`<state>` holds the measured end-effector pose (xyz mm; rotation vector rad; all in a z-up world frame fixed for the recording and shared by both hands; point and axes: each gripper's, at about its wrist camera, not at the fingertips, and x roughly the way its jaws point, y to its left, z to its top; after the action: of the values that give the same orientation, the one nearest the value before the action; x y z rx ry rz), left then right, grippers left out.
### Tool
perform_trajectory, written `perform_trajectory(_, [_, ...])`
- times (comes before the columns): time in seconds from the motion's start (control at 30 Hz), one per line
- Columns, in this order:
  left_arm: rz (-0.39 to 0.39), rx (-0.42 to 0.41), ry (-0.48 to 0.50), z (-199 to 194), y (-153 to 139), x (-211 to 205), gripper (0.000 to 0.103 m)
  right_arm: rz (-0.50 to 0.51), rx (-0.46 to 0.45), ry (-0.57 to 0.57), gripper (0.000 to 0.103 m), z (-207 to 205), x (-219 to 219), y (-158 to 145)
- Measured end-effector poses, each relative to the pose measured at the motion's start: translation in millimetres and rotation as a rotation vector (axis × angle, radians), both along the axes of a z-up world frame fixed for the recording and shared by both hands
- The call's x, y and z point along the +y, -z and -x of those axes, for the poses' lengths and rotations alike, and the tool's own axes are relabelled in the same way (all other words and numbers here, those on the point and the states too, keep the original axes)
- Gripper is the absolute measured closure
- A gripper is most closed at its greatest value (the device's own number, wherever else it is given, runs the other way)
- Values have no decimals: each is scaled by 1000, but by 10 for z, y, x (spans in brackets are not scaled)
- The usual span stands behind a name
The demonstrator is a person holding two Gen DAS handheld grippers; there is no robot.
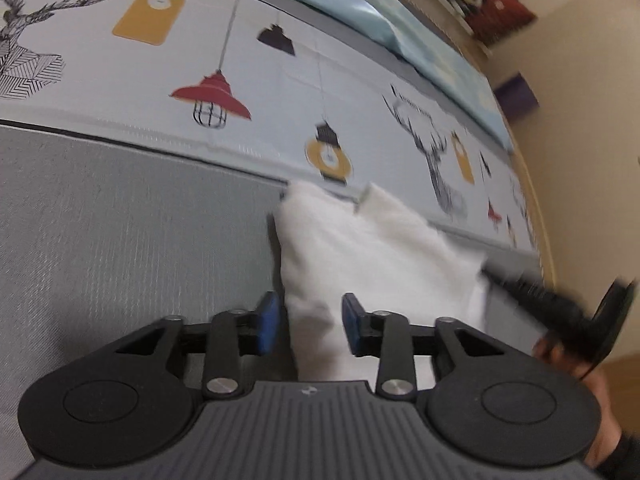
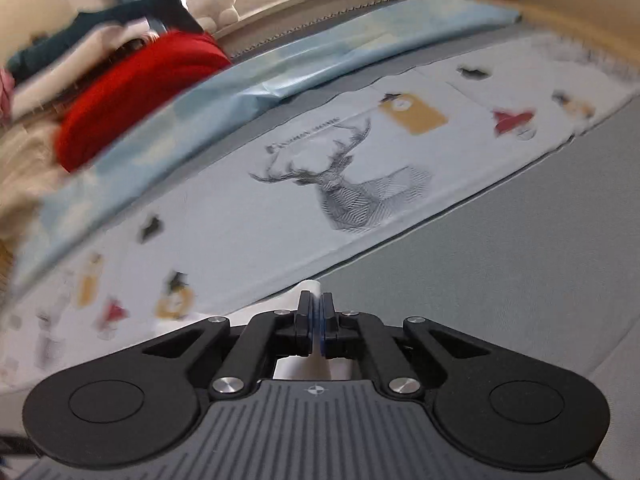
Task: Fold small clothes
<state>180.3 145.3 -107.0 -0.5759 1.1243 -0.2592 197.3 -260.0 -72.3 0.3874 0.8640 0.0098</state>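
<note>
Lying on the grey woven surface [image 1: 120, 220], your white garment [image 1: 360, 264] runs its long axis away from your left gripper [image 1: 309, 320], its far end with two soft points reaching the edge of the printed cloth [image 1: 280, 80]. It looks like a thick, fuzzy knit, roughly rectangular and blurred at the edges. The printed cloth is smooth and pale, with hanging lamps and line-drawn deer heads; beyond it sits a light-blue sheet [image 1: 360, 4].

Your left gripper's blue pads [image 1: 269, 320] stand apart with the near end of the garment showing between them, and they do not seem to press on it, so that side is released. At the garment's right edge you can see your right gripper [image 1: 552, 312], dark and smeared. In its own view, its jaws are clenched together on a thin fold of the white fabric, which sticks out just past the tips.
</note>
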Motion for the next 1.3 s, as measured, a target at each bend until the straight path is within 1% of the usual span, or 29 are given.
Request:
perform_trajectory(0.03, [15,5,-16,-50,12,5,57,19,57,5,100,-36,2,83])
perform_trajectory(0.07, [29,12,-27,-80,20,-13,54,14,110,24,99,-63,-14,158])
perform_trajectory(0.1, [40,19,-40,-137,48,-42,49,17,131,38,96,-68,-38,180])
perform_trajectory(0.17, [49,34,-57,-237,105,-80,47,50,90,20,94,-41,-56,86])
perform_trajectory(0.2, [50,42,-60,-265,139,-100,47,56,65,-6,80,-20,-52,37])
perform_trajectory(0.23, [52,53,-63,-306,183,-113,47,49,45,-41,63,23,-64,-13])
perform_trajectory(0.27, [55,64,-66,-351,233,-132,47,31,43,-78,58,63,-78,-36])
perform_trajectory(0.33, [59,89,-69,-441,333,-177,47,-22,83,-162,56,142,-112,-31])
perform_trajectory(0.4, [58,97,-67,-512,423,-222,48,-50,131,-236,56,234,-137,-24])
perform_trajectory(0.43, [60,93,-62,-538,446,-247,51,-55,149,-279,55,282,-132,-31])
perform_trajectory(0.47, [63,77,-52,-571,469,-273,78,-55,163,-327,54,346,-130,-39])
perform_trajectory(0.5, [44,59,-51,-602,474,-296,93,-52,176,-365,51,415,-123,-53])
perform_trajectory(0.53, [35,39,-62,-619,472,-297,93,-47,195,-402,49,473,-124,-48])
perform_trajectory(0.63, [53,-30,-117,-634,427,-280,93,-14,288,-496,49,638,-100,48])
perform_trajectory(0.7, [18,-49,-141,-621,376,-296,90,-7,320,-556,52,700,-72,105])
perform_trajectory(0.73, [-9,-58,-149,-605,344,-299,90,-8,323,-579,69,724,-70,126])
perform_trajectory(0.8, [-54,-79,-144,-561,244,-308,90,-31,349,-592,98,753,-82,176])
perform_trajectory(0.87, [-94,-128,-124,-492,58,-339,90,-26,358,-577,98,755,-99,192])
perform_trajectory(0.93, [-71,-177,-59,-391,-127,-358,90,-8,361,-554,99,752,-95,195])
perform_trajectory(1.0, [-23,-191,49,-292,-228,-429,90,8,355,-547,99,736,-73,196])
perform_trajectory(1.03, [-3,-186,123,-238,-239,-492,87,19,352,-554,98,737,-43,191])
perform_trajectory(1.07, [-8,-173,198,-186,-221,-570,84,28,352,-562,98,712,-18,204])
perform_trajectory(1.1, [-65,-145,266,-136,-152,-668,83,37,353,-571,97,680,14,224])
perform_trajectory(1.13, [-162,-97,312,-97,-31,-757,84,45,356,-574,95,658,42,241])
perform_trajectory(1.17, [-242,-56,327,-60,93,-803,87,53,359,-569,94,650,52,239])
perform_trajectory(1.2, [-273,-50,314,-20,122,-803,90,54,360,-559,86,636,23,236])
perform_trajectory(1.23, [-266,-41,291,-9,55,-789,89,42,352,-541,72,630,-7,218])
perform_trajectory(1.27, [-260,-20,255,-7,-49,-763,79,34,334,-510,69,618,-34,181])
perform_trajectory(1.3, [-267,-24,213,21,-155,-736,59,27,318,-484,65,606,-60,151])
